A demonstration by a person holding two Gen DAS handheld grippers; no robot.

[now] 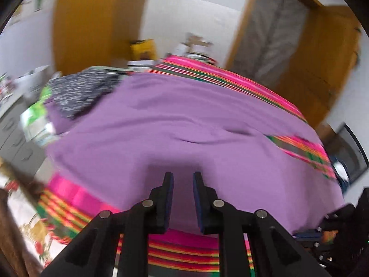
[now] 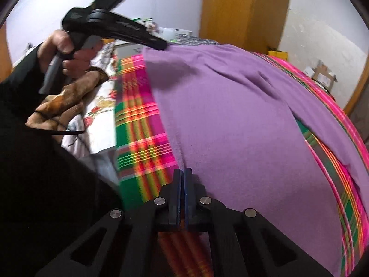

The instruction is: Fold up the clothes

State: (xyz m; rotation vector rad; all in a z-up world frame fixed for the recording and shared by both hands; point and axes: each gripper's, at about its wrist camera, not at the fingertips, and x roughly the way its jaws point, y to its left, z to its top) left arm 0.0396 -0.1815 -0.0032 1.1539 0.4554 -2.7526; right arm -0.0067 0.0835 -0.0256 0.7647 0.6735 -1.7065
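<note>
Purple knit garment (image 2: 230, 115) spread flat, centre frame, over bright pink-green plaid blanket (image 2: 138, 124). Left claw (image 1: 182, 180) apart, empty, above near hem. Right claw (image 2: 183, 173) together at left edge, pinching nothing visible. Advisable: grip hem corners evenly before folding.

The right tongs (image 2: 183, 173) sit shut, pads together, at the near edge of a purple garment (image 2: 242, 120); whether any cloth is pinched between them cannot be told. The garment lies spread over a pink, green and orange plaid blanket (image 2: 138, 124), which shows along its left side and again at the right. At upper left a hand (image 2: 69, 53) in a black sleeve (image 2: 34, 150) grips the handle of the left tongs (image 2: 159, 43), whose tip hangs over the garment's far corner. Left of the blanket lies a floral sheet (image 2: 101, 113), with a brown cloth (image 2: 62, 101) beside it. An orange door (image 2: 244, 7) stands behind.
</note>
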